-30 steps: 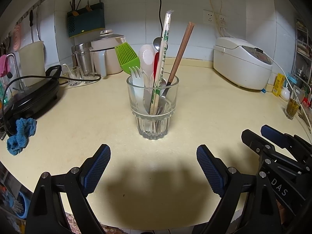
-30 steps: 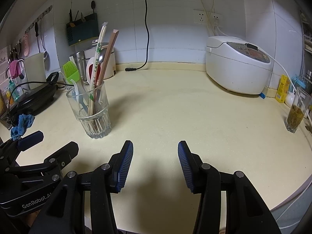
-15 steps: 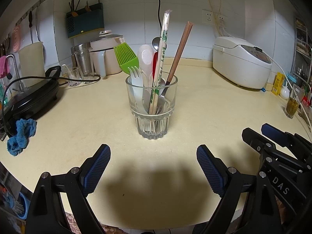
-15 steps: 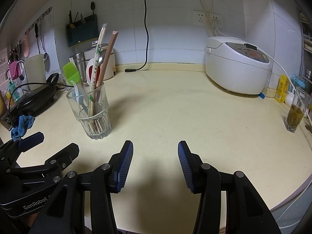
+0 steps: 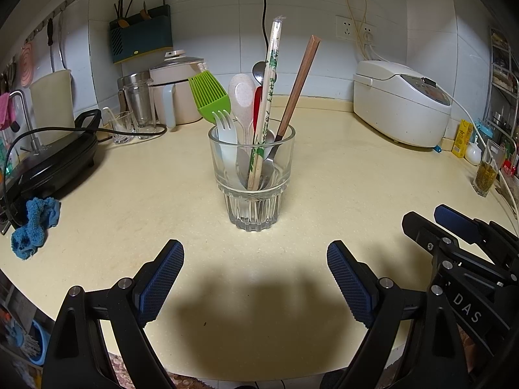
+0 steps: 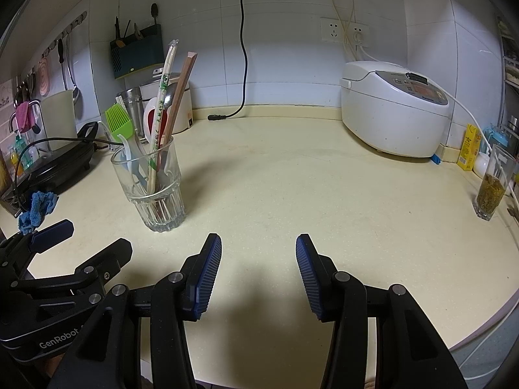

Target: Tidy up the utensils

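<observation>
With both the left gripper (image 5: 255, 278) and right gripper (image 6: 258, 272) wide open and empty, a careless reach could tip the top-heavy glass (image 5: 252, 178) on the counter (image 5: 340, 175).

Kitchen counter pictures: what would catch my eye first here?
A clear glass tumbler crammed with utensils stands mid-counter: a green silicone brush, a white fork, and wrapped chopsticks poking highest. Near the camera, the left hand-held gripper is open and empty. A white rice cooker sits by the back wall.
</observation>
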`<state>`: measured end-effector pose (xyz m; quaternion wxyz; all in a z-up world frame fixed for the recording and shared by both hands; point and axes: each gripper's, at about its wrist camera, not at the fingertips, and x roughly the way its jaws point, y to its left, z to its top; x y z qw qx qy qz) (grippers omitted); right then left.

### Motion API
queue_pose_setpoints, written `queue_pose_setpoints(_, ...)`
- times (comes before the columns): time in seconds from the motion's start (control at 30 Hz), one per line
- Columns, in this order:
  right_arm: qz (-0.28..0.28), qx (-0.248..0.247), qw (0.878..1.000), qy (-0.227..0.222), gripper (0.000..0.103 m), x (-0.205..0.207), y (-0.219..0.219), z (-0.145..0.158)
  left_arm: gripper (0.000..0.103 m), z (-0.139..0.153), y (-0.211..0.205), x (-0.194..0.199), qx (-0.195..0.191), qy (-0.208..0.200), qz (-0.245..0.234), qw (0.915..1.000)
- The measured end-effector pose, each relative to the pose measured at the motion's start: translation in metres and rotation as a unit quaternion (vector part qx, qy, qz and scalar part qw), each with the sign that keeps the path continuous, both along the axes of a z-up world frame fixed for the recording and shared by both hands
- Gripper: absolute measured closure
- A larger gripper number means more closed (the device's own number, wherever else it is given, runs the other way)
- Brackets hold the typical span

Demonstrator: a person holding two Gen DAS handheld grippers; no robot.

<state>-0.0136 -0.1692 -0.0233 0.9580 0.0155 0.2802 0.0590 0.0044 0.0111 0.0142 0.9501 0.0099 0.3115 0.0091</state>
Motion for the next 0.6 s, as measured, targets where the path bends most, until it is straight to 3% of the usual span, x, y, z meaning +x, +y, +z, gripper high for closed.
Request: queue_pose_setpoints(0.6, 0.0, 0.002, 1.0, 0.001, 0.054, -0.0004, -0.0003, 0.0009, 0.011, -0.001, -0.0012, 0.0002, 0.003, 0.0, -0.001, 1.0)
